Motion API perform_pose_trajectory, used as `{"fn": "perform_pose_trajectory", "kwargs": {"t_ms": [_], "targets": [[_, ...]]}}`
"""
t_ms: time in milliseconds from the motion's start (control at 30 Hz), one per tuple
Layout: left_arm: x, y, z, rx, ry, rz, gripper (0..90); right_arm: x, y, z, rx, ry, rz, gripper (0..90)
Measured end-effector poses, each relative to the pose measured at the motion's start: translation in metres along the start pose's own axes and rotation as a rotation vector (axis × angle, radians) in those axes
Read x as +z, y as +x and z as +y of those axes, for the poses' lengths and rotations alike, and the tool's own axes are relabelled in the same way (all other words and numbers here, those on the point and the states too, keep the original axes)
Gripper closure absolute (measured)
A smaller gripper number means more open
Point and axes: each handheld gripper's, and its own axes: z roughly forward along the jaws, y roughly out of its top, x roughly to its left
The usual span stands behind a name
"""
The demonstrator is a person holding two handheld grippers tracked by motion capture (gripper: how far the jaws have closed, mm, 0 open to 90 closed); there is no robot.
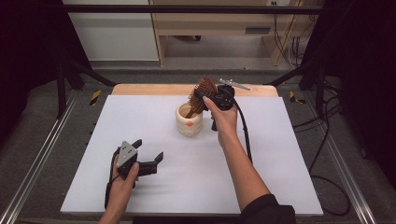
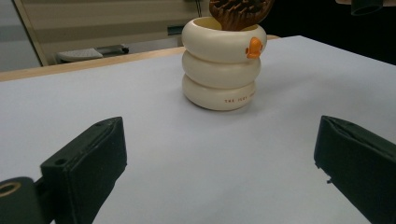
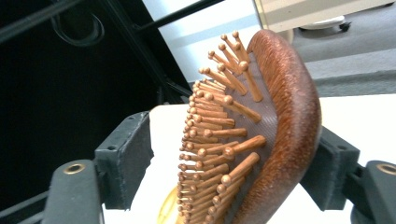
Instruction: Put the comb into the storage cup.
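- The wooden hairbrush [image 3: 275, 126] stands handle-down in the cream ringed cup [image 1: 189, 122] near the far middle of the white table [image 1: 261, 186], its head sticking up above the rim.
- My right gripper [image 1: 201, 96] has its jaws on either side of the brush head; on the bristle side I see a clear gap to the pad, so I judge the brush loose, not clamped.
- Risk: the top-heavy brush could lean and tip the cup, or a jaw could snag the bristles as I pull away and drag the brush out.
- My left gripper [image 1: 148, 153] rests open and empty near the table's front.
- The right gripper view shows the jaw gaps; the left gripper view shows the cup's orange duck [image 2: 254, 47] and lettering, blurred from above.
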Motion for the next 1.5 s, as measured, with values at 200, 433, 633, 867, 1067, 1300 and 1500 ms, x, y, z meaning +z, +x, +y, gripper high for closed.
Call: {"fn": "perform_pose_trajectory", "kwargs": {"t_ms": [200, 433, 633, 867, 1067, 1300, 1500], "targets": [[-0.001, 0.0, 0.0, -0.002, 0.001, 0.004, 2.6, -0.004, 0.003, 0.003, -0.044, -0.003, -0.047, 18.9], [0.0, 0.0, -0.001, -0.002, 0.002, 0.003, 2.5, -0.012, 0.001, 0.011, -0.091, 0.007, -0.083, 13.1], [-0.001, 0.0, -0.001, -0.004, -0.002, 0.006, 2.6, -0.018, 0.001, 0.014, -0.102, 0.0, -0.087, 11.0], [-0.002, 0.003, -0.001, -0.01, -0.005, 0.018, 2.2, -0.025, 0.003, 0.017, -0.123, -0.024, -0.084, 8.8], [-0.003, 0.004, 0.0, -0.018, -0.008, 0.024, 2.0, -0.033, 0.001, 0.021, -0.126, -0.063, -0.1, 8.4], [-0.003, 0.005, 0.0, -0.034, -0.013, 0.043, 1.9, -0.042, 0.004, 0.026, -0.125, -0.109, -0.105, 7.4], [-0.004, 0.005, 0.0, -0.034, -0.014, 0.046, 1.9, -0.048, 0.002, 0.029, -0.136, -0.119, -0.113, 7.8]]}}
